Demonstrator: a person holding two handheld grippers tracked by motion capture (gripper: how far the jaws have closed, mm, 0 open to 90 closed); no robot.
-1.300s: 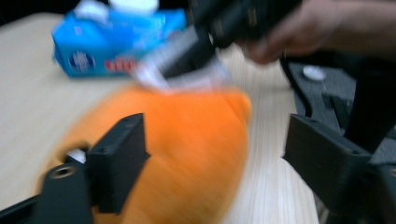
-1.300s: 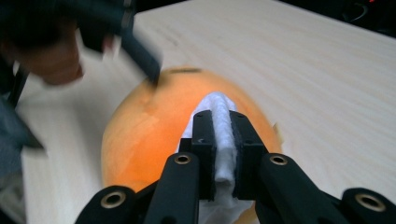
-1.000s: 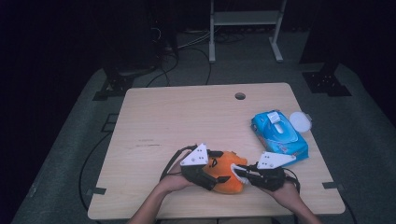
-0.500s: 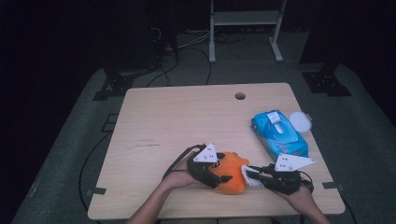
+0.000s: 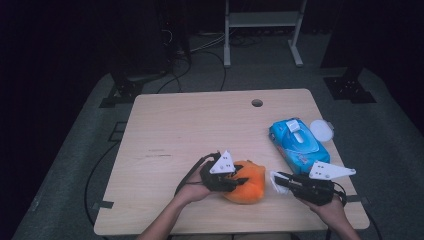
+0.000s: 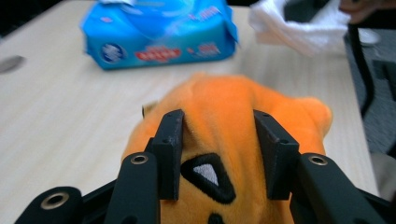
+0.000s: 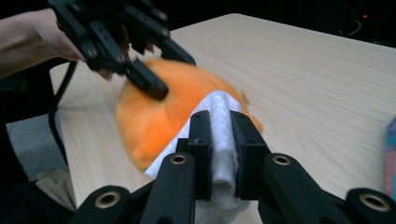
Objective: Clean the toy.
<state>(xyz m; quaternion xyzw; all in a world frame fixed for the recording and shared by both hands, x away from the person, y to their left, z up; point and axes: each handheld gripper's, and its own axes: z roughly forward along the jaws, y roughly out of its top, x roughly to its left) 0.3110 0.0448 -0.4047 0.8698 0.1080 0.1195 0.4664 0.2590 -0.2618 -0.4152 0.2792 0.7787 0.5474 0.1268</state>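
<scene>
Wipe in one claw, plush toy in the other, near the table's front edge.

One orange plush toy [image 5: 246, 182] sits on the table [image 5: 200, 125], and the left gripper [image 6: 219, 154] has just been closing, its jaws now squeezing the plush. The right gripper [image 7: 219, 140] is clamped on one folded white wipe [image 7: 222, 121], just beside the toy. Best play, I'd say: hold the toy firm, stroke lightly with the wipe. One blue wipes pack [image 5: 297, 145] and one white lid [image 5: 321, 131] wait farther back.

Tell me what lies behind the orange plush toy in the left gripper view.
Behind the orange plush toy lies bare table, then the blue wipes pack; a white wipe sits upper right. The toy hides the table beneath it.
</scene>
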